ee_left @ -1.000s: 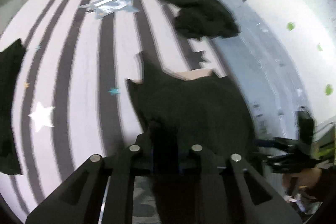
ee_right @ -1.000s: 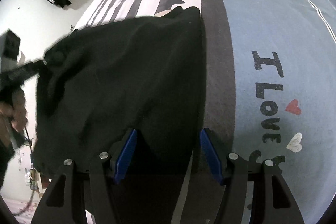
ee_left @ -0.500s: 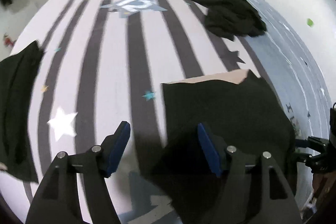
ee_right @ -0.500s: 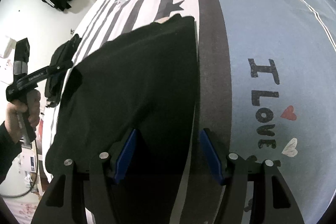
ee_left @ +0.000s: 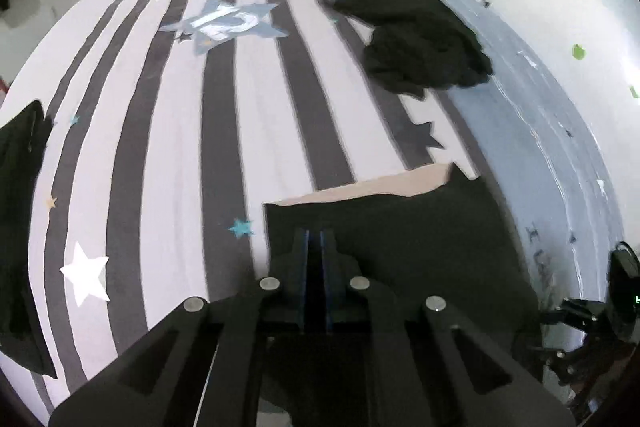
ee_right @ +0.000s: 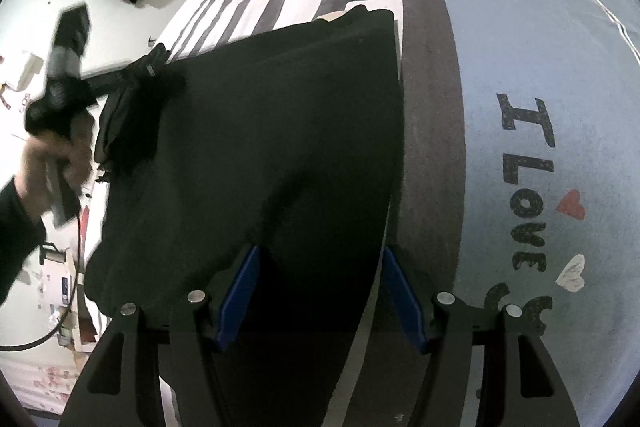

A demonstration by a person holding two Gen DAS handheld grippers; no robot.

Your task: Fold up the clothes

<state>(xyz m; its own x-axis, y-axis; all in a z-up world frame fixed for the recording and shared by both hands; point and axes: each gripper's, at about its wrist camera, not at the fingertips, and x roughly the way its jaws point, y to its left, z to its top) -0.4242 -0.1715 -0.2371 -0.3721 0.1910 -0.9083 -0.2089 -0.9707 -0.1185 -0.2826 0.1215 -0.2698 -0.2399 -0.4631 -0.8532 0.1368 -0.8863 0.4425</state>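
Garment lies ahead of both my grippers, long axis running away.
Left gripper [ee_left: 315,239] pinched closed at black garment [ee_right: 272,131]'s left edge, a catch I can't confirm; right gripper [ee_right: 318,291] gapes empty over the near hem.

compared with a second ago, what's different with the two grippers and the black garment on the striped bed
The left gripper had hold of the flat black garment a second ago, opened wide and let it drop flat half a second ago, and has now shut at the garment's left edge; whether cloth is pinched is unclear. The right gripper stayed open over the near edge. The crumpled black clothes pile and striped bedsheet are unchanged.
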